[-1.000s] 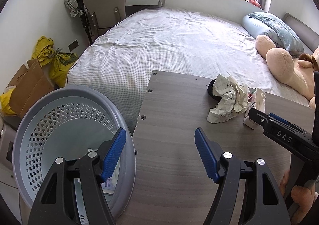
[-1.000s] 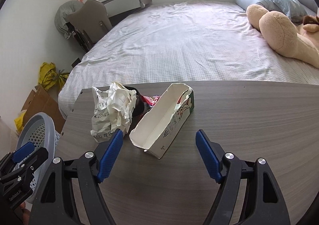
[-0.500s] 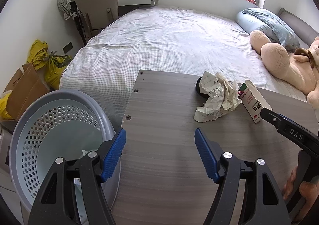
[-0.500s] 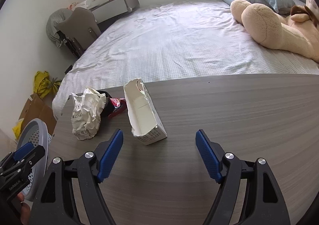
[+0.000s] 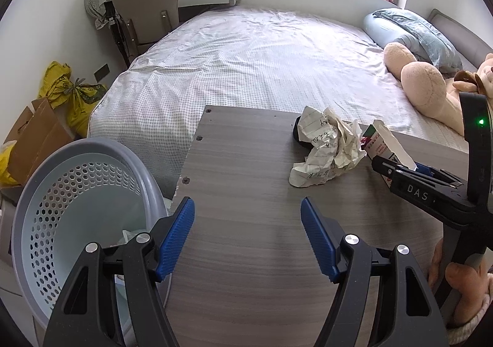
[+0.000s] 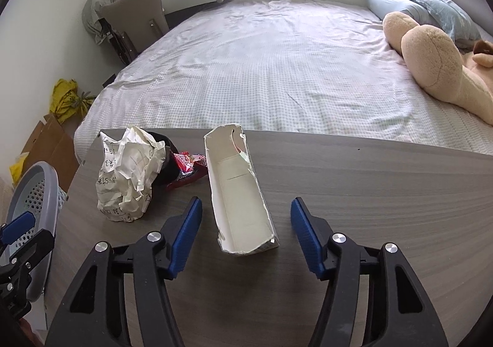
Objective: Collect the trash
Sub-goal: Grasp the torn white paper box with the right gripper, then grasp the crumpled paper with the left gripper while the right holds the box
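A torn white carton (image 6: 238, 199) lies open side up on the grey wooden table (image 6: 369, 193). Its near end sits between the blue pads of my right gripper (image 6: 246, 230). The jaws are closing, with a gap still showing on each side of the carton. Left of it lie a crumpled paper (image 6: 129, 174) with handwriting and a red wrapper (image 6: 186, 167). My left gripper (image 5: 246, 236) hangs open and holds nothing above the table's left end, beside a grey perforated basket (image 5: 40, 193). The left wrist view shows the paper (image 5: 326, 153) and the carton (image 5: 386, 143) at the right.
A bed (image 5: 262, 63) with a checked sheet runs behind the table, with a plush bear (image 6: 437, 63) on its right. A cardboard box (image 5: 34, 134) and yellow bags (image 5: 71, 91) lie on the floor at the left, beyond the basket. A chair (image 5: 144, 11) stands at the back wall.
My right gripper has come forward over the carton, which now lies lengthwise between its narrower jaws. The left gripper has stayed open near the basket.
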`<state>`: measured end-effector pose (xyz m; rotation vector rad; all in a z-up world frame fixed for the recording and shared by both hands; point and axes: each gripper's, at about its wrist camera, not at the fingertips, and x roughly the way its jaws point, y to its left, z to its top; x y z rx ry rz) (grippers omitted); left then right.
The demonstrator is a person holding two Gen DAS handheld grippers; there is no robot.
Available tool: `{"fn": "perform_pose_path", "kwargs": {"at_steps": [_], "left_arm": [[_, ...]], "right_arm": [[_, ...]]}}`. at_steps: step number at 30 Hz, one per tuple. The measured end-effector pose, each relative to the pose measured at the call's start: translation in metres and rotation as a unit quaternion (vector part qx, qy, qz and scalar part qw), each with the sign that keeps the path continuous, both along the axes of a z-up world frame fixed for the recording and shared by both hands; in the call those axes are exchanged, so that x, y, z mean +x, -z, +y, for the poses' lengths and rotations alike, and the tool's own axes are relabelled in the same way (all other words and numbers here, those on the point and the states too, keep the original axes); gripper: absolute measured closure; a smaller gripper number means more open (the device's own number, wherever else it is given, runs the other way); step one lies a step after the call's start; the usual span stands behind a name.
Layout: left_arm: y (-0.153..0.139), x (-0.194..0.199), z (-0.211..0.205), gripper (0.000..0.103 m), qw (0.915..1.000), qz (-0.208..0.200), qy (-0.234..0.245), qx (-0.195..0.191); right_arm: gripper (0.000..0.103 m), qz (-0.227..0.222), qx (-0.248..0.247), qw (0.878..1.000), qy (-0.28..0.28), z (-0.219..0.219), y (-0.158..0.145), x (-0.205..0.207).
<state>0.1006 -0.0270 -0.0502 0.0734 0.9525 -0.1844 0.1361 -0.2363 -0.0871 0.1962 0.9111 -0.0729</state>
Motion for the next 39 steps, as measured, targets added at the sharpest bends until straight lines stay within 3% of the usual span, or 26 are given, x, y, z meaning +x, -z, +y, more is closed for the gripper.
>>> {"fn": "perform_pose_path", "kwargs": {"at_steps": [4,16,27,31,39], "left_arm": [[-0.002,0.0,-0.006,0.035,1.0,-0.002,0.003,-0.001],[0.001,0.008,-0.034,0.035,0.9998,0.002,0.017,0.006],[0.004,0.029,-0.073,0.035,0.9991,-0.007,0.036,-0.019],[0.009,0.042,-0.082,0.035,0.9987,0.006,0.041,-0.031],[0.024,0.055,-0.1,0.035,0.9984,0.02,0.05,-0.017]], "right_arm": [[0.071,-0.005,0.004,1.0,-0.003,-0.002,0.0,0.0],[0.072,-0.039,0.048,0.998,0.024,-0.027,-0.008,-0.019],[0.072,-0.057,0.097,0.993,0.045,-0.051,-0.006,-0.029],[0.071,-0.061,0.114,0.991,0.045,-0.056,-0.005,-0.029],[0.071,-0.071,0.135,0.987,0.045,-0.061,-0.005,-0.029]]}}
